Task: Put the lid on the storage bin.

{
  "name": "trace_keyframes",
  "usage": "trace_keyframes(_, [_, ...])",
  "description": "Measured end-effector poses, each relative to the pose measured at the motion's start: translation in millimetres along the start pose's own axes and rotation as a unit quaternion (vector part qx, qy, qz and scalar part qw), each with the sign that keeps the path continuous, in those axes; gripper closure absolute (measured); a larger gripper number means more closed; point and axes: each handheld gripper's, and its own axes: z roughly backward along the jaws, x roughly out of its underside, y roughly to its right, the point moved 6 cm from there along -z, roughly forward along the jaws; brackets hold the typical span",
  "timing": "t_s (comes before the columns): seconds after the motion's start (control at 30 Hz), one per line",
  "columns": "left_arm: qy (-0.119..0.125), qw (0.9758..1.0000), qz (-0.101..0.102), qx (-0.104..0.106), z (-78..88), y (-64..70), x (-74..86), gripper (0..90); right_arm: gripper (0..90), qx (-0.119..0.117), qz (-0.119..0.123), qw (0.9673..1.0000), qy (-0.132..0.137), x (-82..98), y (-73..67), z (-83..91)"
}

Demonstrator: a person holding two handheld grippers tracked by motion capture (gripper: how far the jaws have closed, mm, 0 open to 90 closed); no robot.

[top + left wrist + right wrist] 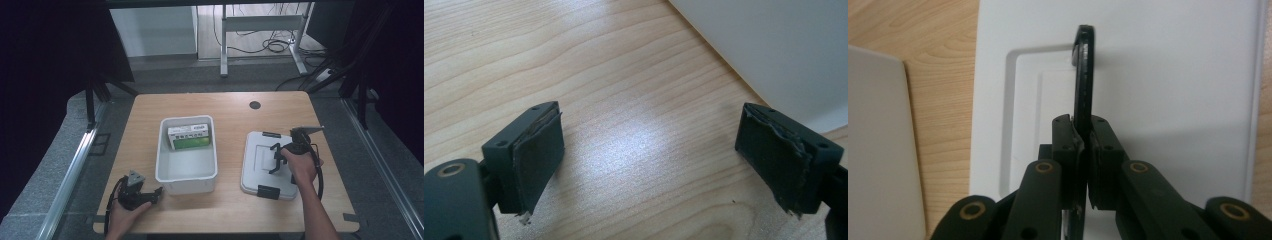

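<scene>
The right gripper (pixel 276 159) is clamping its two black jaws onto the thin black hinged handle (pixel 1083 75) of the flat pale grey rectangular plastic lid (pixel 260 170), which is lying on the table to the right of the open white rectangular plastic tub (pixel 163 170). The right gripper view is showing what the high view is leaving small: the handle is standing up on edge from the recessed middle panel of the lid, and the pads are pressing on it from both sides with no gap.

The left gripper (pixel 651 165) is resting low at the near left corner of the table, just beside the tub's near wall. Its own view is showing the jaws standing wide apart over bare wood, with nothing between them and the worn pad (pixel 538 155) edges fraying.

From above, a green and white carton (pixel 188 136) is lying in the far end of the tub.

The light wooden tabletop (pixel 235 210) is carrying a round dark cable port (pixel 255 105) near its far edge. Beyond it, grey flooring, the white metal legs of a desk (pixel 224 45) and loose black cables (pixel 275 46) are showing.
</scene>
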Motion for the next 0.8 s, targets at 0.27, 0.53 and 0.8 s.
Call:
trace_keyframes(0.27, [0.0, 1.0, -0.001, 0.0, 0.0, 0.2, 0.0, 12.1, 84.8, -0.005, -0.007, 1.0, 0.004, 1.4, -0.9, 7.6])
trace_keyframes(0.53, [0.0, 1.0, -0.001, 0.001, 0.0, 0.3, 0.0, 12.1, 84.8, -0.015, -0.003, 0.9997, 0.017, -3.0, -5.9, 28.3])
trace_keyframes(0.8, [0.0, 1.0, -0.001, 0.001, 0.0, 0.4, 0.0, 12.1, 84.8, -0.028, 0.011, 0.9992, 0.026, -3.6, -16.8, 47.3])
